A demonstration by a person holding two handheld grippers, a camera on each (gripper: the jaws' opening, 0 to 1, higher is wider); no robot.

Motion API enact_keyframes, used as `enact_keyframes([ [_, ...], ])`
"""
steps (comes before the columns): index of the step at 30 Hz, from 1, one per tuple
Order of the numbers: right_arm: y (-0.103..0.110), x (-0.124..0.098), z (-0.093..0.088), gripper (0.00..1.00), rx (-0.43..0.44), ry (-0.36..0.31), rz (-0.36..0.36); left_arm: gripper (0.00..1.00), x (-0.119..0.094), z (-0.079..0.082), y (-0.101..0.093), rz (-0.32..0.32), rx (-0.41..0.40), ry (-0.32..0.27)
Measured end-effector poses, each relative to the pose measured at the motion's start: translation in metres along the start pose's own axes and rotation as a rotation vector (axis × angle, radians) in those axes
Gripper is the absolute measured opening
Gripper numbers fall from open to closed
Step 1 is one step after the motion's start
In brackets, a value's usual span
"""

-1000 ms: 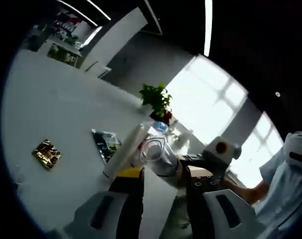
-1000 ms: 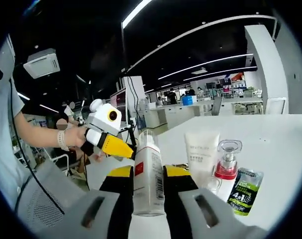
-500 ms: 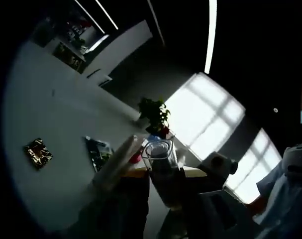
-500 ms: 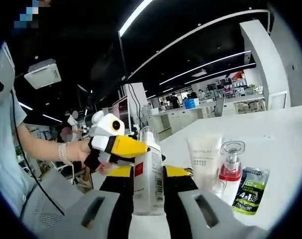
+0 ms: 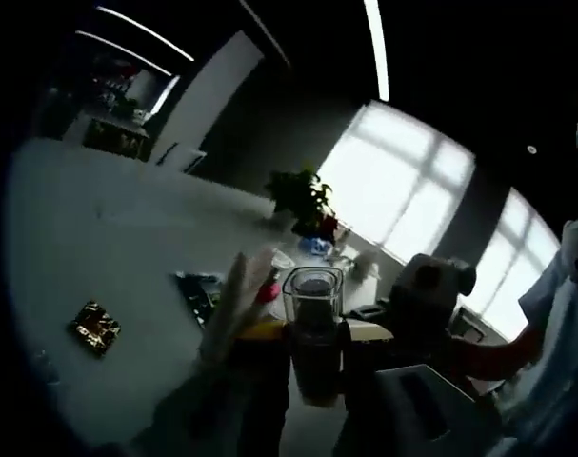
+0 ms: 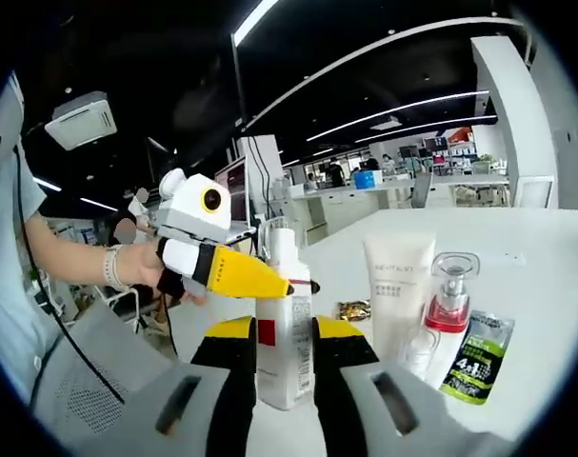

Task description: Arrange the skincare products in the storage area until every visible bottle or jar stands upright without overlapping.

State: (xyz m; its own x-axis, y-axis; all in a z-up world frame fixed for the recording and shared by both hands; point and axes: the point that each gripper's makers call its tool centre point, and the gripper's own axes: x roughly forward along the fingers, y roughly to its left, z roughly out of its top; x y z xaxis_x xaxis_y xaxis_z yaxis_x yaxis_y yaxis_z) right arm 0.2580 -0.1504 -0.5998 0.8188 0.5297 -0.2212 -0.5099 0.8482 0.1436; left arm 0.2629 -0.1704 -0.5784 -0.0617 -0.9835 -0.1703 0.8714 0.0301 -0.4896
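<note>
Right gripper view: white bottle (image 6: 285, 338) w/ red square label + small print stands upright on the white table (image 6: 546, 314), set between the two black-and-yellow fingers (image 6: 338, 354) of the right gripper (image 6: 281, 354). Both pads sit against its sides, so it's gripped at the lower body. Bottle's neck and pump top rise above the jaws. Left gripper (image 6: 287, 284), yellow-tipped w/ white body, comes in from the left, held by a person's hand (image 6: 146, 271); its tip is at the bottle's neck/pump, jaws there look nearly together, can't tell if they pinch anything from this side.

Just right of the bottle: white tube (image 6: 399, 290) standing cap-down, then a clear pump bottle (image 6: 448, 314) w/ red collar, upright, close beside the tube. Green-and-black sachet (image 6: 477, 354) leans/lies next to it. Small gold-ish packet (image 6: 353, 309) flat on the table behind the bottle.

Left gripper view, dim: square clear cap (image 5: 312, 297) of the bottle sits between the left gripper's dark fingers (image 5: 265, 367), close on both sides; contact can't be confirmed in the dark. White tube (image 5: 233, 305) tilts at left, sachet (image 5: 199, 290) and gold packet (image 5: 97, 327) flat on table, potted plant (image 5: 300, 198) further back by the windows.
</note>
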Motion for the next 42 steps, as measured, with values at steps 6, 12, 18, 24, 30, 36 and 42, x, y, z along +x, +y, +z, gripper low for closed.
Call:
enact_keyframes([
  [6,-0.005,0.003,-0.016,0.22,-0.027,0.083,-0.032,0.17,0.008,-0.012,0.005,0.038,0.071,0.051],
  [12,-0.011,0.003,-0.027,0.23,-0.088,0.153,-0.069,0.16,0.011,-0.019,0.014,0.066,0.161,0.090],
  [18,-0.015,0.002,-0.035,0.22,-0.148,0.204,-0.090,0.16,0.014,-0.027,0.027,0.110,0.215,0.125],
  [24,-0.016,0.000,-0.037,0.22,-0.143,0.215,-0.090,0.16,0.016,-0.030,0.038,0.151,0.241,0.125],
  [30,-0.017,-0.001,-0.041,0.23,-0.163,0.244,-0.093,0.16,0.017,-0.036,0.048,0.186,0.256,0.131],
  [36,-0.022,-0.003,-0.038,0.22,-0.159,0.231,-0.111,0.16,0.018,-0.044,0.056,0.217,0.279,0.136],
  [42,-0.033,-0.008,-0.024,0.24,-0.149,0.168,-0.172,0.16,0.021,-0.051,0.060,0.234,0.331,0.143],
])
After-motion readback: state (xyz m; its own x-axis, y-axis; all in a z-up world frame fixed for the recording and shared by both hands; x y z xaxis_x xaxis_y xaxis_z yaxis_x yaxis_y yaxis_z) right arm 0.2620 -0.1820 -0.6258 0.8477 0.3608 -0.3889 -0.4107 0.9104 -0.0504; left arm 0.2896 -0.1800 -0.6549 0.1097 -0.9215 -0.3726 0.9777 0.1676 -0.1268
